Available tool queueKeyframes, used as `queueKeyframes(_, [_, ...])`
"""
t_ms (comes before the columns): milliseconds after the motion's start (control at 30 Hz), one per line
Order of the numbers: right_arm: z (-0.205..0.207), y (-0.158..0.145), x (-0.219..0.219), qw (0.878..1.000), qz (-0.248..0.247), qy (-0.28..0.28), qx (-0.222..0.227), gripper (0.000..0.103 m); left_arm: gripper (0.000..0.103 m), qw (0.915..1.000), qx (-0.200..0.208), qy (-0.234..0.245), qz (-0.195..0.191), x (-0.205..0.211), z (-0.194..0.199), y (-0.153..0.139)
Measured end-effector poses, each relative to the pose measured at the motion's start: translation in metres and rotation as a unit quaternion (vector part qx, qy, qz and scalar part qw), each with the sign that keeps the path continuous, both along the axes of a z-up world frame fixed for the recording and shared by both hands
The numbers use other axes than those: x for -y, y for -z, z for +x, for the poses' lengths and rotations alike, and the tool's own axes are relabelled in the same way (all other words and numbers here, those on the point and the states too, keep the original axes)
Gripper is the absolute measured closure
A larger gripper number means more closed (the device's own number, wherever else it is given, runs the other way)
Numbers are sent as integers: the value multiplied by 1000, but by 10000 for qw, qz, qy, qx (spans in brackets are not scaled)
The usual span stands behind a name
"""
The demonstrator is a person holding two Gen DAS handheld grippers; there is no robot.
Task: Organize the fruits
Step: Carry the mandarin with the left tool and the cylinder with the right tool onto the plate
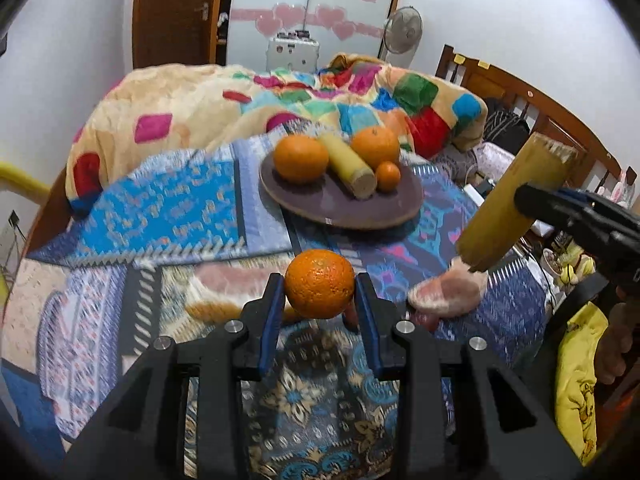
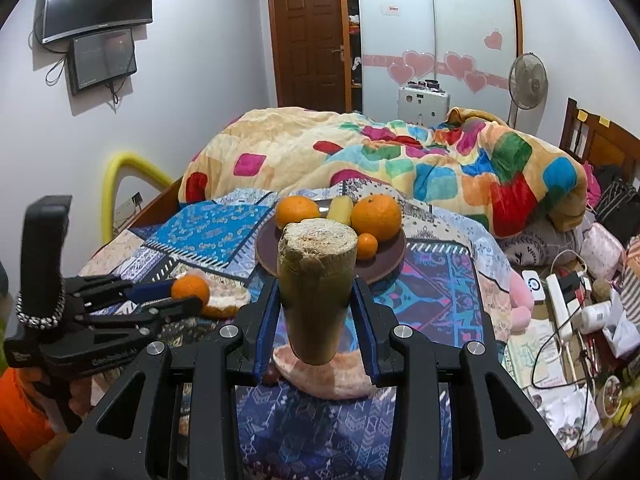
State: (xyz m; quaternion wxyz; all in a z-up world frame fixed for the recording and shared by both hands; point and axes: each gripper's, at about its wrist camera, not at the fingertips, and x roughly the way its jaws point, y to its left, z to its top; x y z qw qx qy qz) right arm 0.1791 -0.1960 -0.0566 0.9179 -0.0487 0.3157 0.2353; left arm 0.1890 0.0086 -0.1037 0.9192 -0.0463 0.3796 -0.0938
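Left wrist view: our left gripper (image 1: 320,304) has its fingers clamped on an orange (image 1: 320,284) at its widest girth, held above the bed (image 1: 160,208). We judge it light, firm, with a grippy rind that bruises if squeezed hard. The plate (image 1: 340,200) ahead carries two oranges, a small one and a cane piece (image 1: 348,166). Only this view shows the held cane segment (image 1: 516,204) side-on, tilted, frayed at the top end, with the right gripper (image 1: 532,200) pinching it mid-length.

Right wrist view: the right gripper (image 2: 318,320) has its fingers closed on the cane segment (image 2: 316,284), upright-ish, over a pink peel-like piece (image 2: 332,376). We judge it stiff, dense, smooth-skinned; a mid-length grip suits it. Only here do we see its cut end face and the left gripper (image 2: 176,300) from the side.
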Motion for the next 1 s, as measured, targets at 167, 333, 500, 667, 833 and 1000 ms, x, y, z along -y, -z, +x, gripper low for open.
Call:
queueKeyframes(167, [10,-3,-6,10000,5,-24,48,70,68,9999,143,-46,85,-4,16,-12])
queueKeyframes(333, [22,-4,-13,9999,1,-80,76,70,68,9996,237,-61,155,-8,32,-18])
queueKeyframes(500, [36,0,-23,9999,-35,-138,51,70,68,9994,255,-40,238,-8,50,-17])
queueKeyframes(667, [50,6,-32,9997,-28,-218,-50,70,68,9993,224,-107,268,-11,67,-12])
queueKeyframes(833, [63,14,-43,9994,-103,-300,-156,70,68,9993,144,-129,306,-14,82,-5])
queueKeyframes(1000, [74,22,-53,9990,-165,-364,-209,70,68,9993,49,-73,355,-13,93,1])
